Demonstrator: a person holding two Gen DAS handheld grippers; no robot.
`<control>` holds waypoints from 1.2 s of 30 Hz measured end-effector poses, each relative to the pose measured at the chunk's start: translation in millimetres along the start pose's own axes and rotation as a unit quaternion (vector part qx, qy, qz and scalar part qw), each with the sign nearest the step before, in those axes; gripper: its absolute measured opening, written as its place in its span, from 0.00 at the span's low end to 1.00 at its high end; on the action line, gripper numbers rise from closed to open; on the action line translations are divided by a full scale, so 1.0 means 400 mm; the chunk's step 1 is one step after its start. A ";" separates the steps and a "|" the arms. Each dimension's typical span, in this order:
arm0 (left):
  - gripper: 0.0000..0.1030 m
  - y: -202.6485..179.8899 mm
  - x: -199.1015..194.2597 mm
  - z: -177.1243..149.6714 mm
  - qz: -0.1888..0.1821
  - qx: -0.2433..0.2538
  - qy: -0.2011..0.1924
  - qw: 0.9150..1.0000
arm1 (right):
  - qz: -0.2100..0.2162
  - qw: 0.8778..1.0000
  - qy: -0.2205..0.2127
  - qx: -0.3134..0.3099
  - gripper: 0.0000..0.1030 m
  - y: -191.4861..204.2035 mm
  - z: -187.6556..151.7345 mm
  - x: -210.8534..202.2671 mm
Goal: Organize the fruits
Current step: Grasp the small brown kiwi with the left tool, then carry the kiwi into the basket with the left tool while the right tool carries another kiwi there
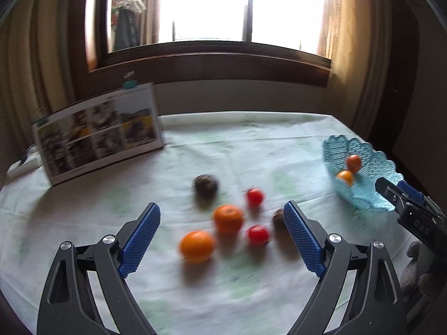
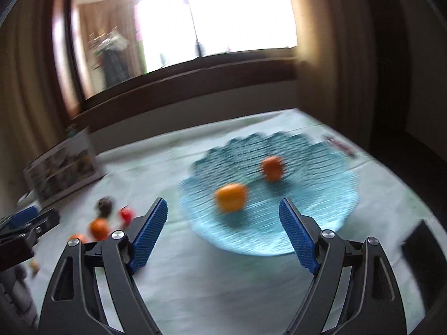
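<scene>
Two orange fruits (image 2: 231, 197) already in the blue basket (image 2: 321, 217), frame centre. Six left on the worktop (image 1: 83, 223), lower middle: two oranges (image 1: 228, 219), two red tomatoes (image 1: 254, 197), two brownish ones (image 1: 206, 186). Left tool (image 1: 222, 237) spread wide, empty; right tool (image 2: 223, 237) likewise.

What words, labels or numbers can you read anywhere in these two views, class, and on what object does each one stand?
"DAS" – pale letters on the black body of the right gripper, read from the left wrist view; more letters may be cut off.
Standing photo card – a header line and captions above its pictures, too blurred to read.
Blue mesh basket, fruits and tablecloth – no text visible.
</scene>
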State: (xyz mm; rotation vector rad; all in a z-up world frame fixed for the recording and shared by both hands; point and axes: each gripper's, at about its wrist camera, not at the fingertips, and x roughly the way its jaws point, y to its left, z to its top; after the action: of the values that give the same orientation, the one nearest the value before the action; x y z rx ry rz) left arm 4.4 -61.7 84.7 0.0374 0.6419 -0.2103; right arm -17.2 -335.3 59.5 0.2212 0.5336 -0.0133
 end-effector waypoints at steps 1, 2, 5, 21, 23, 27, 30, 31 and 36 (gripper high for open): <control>0.87 0.022 -0.007 -0.012 0.006 -0.005 0.004 1.000 | 0.014 1.000 0.010 -0.009 0.81 0.021 -0.005 0.004; 0.87 0.045 -0.011 -0.024 0.014 -0.010 0.009 1.000 | 0.025 0.999 0.018 -0.018 0.81 0.045 -0.013 0.004; 0.87 0.114 -0.027 -0.063 0.038 -0.033 0.023 0.998 | 0.049 0.997 0.036 -0.041 0.81 0.099 -0.030 0.004; 0.66 0.334 -0.031 -0.225 0.090 -0.108 0.093 0.986 | 0.091 0.986 0.110 -0.082 0.81 0.216 -0.110 0.050; 0.56 0.339 -0.025 -0.229 0.090 -0.114 0.096 0.985 | 0.092 0.986 0.116 -0.082 0.81 0.217 -0.114 0.055; 0.28 0.359 -0.010 -0.243 0.120 -0.130 0.108 0.978 | 0.090 0.985 0.125 -0.081 0.81 0.214 -0.117 0.064; 0.28 0.369 -0.019 -0.244 0.114 -0.139 0.097 0.979 | 0.095 0.984 0.132 -0.077 0.81 0.211 -0.116 0.067; 0.28 0.368 -0.025 -0.243 0.115 -0.138 0.090 0.980 | 0.097 0.983 0.133 -0.076 0.81 0.210 -0.115 0.068; 0.28 0.359 -0.039 -0.235 0.105 -0.133 0.070 0.983 | 0.103 0.981 0.144 -0.076 0.81 0.214 -0.103 0.076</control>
State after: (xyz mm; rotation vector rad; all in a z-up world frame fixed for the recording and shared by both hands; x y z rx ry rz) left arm -33.5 90.9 14.5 -0.1375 0.7973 0.0833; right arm -5.9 -241.4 27.3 0.1285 0.7940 0.2635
